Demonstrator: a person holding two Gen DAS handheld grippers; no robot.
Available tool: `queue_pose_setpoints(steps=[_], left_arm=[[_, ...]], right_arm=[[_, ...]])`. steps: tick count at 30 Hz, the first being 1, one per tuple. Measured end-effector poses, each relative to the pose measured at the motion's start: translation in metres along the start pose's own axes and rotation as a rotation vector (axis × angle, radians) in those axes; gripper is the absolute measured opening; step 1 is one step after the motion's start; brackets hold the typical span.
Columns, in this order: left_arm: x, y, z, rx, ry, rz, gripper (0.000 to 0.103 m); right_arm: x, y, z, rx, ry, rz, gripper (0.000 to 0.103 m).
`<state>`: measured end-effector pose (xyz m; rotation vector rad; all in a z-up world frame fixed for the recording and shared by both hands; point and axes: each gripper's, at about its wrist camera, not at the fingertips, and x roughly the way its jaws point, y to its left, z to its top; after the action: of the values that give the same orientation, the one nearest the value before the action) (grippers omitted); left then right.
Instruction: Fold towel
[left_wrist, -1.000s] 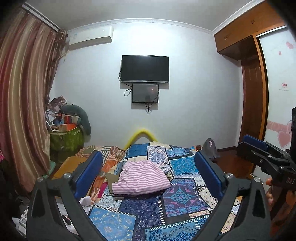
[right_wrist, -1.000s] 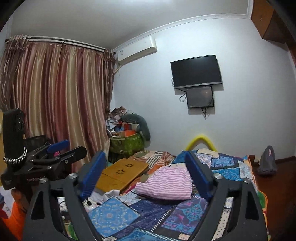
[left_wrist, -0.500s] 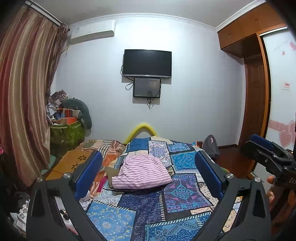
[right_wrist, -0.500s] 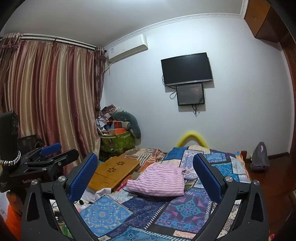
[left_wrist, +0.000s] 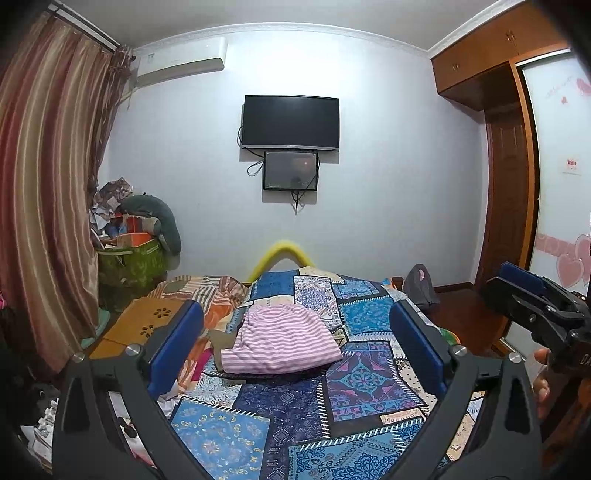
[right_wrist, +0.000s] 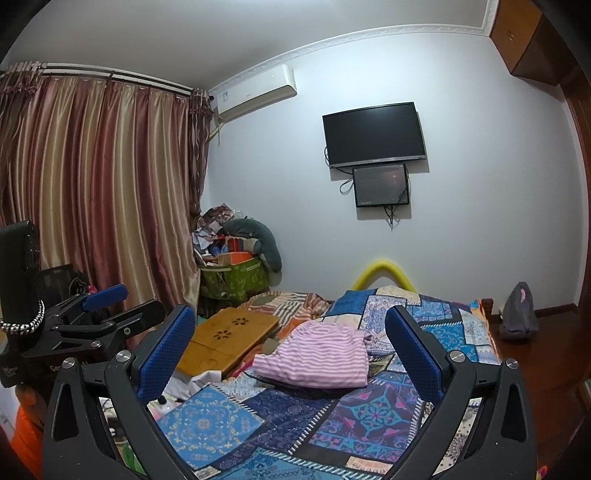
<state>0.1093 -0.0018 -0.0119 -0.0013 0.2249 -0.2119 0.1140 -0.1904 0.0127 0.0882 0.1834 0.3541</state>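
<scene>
A pink and white striped towel (left_wrist: 282, 339) lies bunched on the patchwork bedspread (left_wrist: 369, 373), well ahead of both grippers; the right wrist view shows the same towel (right_wrist: 317, 356). My left gripper (left_wrist: 295, 326) is held above the bed's near end, open, with nothing between its blue pads. My right gripper (right_wrist: 290, 326) is open too and holds nothing. Each gripper shows in the other's view: the right gripper (left_wrist: 532, 295) at the far right edge, the left gripper (right_wrist: 110, 306) at the left. Neither touches the towel.
A wooden lap desk (right_wrist: 227, 341) rests on the bed's left side by an orange striped blanket (left_wrist: 210, 291). A green box of clutter (left_wrist: 129, 258) stands by the curtains (right_wrist: 103, 192). A TV (left_wrist: 290, 122) hangs on the far wall. A grey bag (right_wrist: 519, 314) sits on the floor right.
Both grippers have drifted back and up a little, so the towel sits slightly lower and farther in view. The jaws stay open and the towel has not moved.
</scene>
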Motion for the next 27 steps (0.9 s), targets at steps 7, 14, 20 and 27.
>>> queue_pose_setpoints(steps=[7,14,20,27], left_arm=[[0.0015,-0.0017,-0.0003,0.01,0.001,0.004,0.102],[0.003,-0.0019,-0.0004,0.007,0.008,-0.002,0.102],[0.0034,-0.0009,-0.0002,0.009,0.011,-0.005,0.102],[0.005,0.0005,-0.0002,0.014,0.021,-0.022,0.102]], right_arm=[[-0.0013,0.0001,-0.0008,0.001,0.003,-0.003,0.102],[-0.0031,-0.0007,-0.0004,0.006,0.004,-0.008,0.102],[-0.003,-0.0015,0.0005,0.007,0.008,-0.011,0.102],[-0.0035,-0.0022,0.0008,0.008,0.005,-0.014,0.102]])
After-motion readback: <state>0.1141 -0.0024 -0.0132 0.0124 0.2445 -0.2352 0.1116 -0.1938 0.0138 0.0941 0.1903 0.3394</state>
